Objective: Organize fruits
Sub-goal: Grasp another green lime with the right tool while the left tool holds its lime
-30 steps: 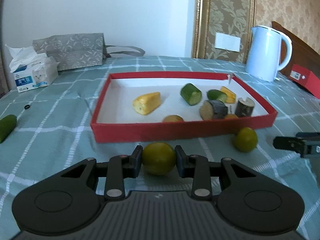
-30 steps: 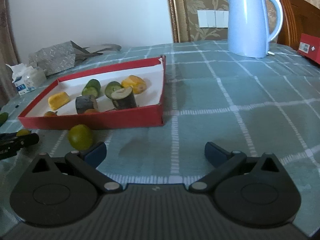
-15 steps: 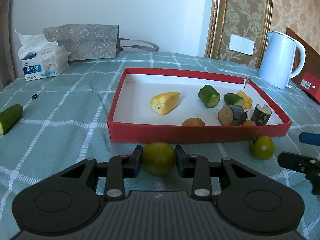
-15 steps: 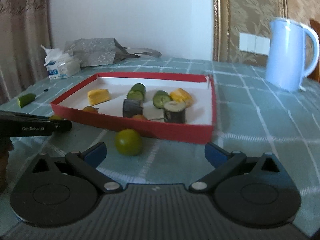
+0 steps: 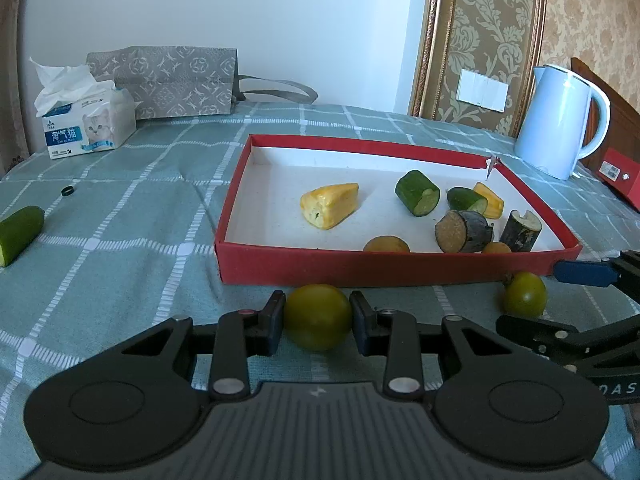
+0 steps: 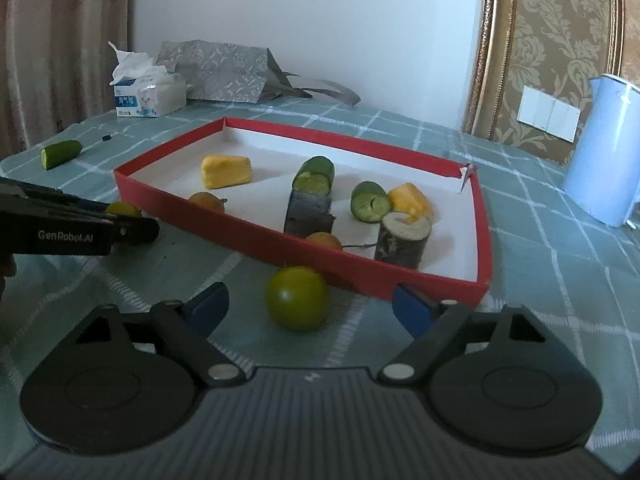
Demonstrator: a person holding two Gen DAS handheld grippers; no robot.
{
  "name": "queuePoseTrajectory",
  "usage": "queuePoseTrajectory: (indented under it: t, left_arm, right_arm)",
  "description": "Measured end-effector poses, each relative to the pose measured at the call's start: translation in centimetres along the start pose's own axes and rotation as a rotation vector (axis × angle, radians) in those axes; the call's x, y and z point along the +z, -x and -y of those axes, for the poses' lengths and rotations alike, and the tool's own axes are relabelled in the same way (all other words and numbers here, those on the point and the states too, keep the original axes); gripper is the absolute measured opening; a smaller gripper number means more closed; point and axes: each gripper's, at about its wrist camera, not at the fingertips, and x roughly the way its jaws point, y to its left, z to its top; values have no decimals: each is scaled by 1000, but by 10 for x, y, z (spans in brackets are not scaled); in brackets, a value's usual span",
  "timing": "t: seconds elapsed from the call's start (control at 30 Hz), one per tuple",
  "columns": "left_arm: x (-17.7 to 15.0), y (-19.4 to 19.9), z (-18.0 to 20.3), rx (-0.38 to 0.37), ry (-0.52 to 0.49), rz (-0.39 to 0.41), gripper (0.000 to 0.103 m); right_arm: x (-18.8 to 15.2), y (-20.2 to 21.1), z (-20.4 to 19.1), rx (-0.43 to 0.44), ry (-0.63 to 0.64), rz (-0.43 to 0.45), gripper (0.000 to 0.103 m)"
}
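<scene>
your left gripper [image 5: 318, 322] is clamped on a round green fruit [image 5: 318, 317], no long axis, at 6 o'clock below the red tray [image 5: 360, 268]. your right gripper [image 6: 310, 308] is spread wide around a second green fruit [image 6: 297, 298], not touching. only the right view shows the curtain [image 6: 60, 40]. two green fruits sit outside the tray.

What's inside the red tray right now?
In the red tray: two yellow pieces, two cucumber chunks, two dark-skinned chunks and two small orange fruits. Its near wall hides the orange fruits' lower halves.
</scene>
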Motion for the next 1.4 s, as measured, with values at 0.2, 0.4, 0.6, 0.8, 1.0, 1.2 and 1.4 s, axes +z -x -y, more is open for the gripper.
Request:
queuePoseTrajectory:
  t: [0.2, 0.4, 0.6, 0.8, 1.0, 1.2, 1.4]
  left_arm:
    - [0, 0, 0, 1, -2, 0, 34]
    - [0, 0, 0, 2, -4, 0, 34]
    - [0, 0, 0, 1, -2, 0, 34]
    - [0, 0, 0, -1, 3, 1, 34]
    - [0, 0, 0, -6, 0, 4, 34]
    - [0, 1, 2, -4, -8, 5, 34]
    - [1, 7, 4, -18, -12, 21, 34]
  right_arm:
    - [3, -10, 3, 8, -57, -30, 74]
    - [2, -14, 0, 19, -51, -38, 56]
    - [2, -13, 0, 14, -62, -23, 32]
    - [-1, -7, 0, -13, -70, -3, 32]
    - [-8, 10, 5, -66, -91, 46, 33]
    - [-12, 19, 14, -81, -134, 64, 33]
    - [-13, 21, 12, -88, -125, 79, 33]
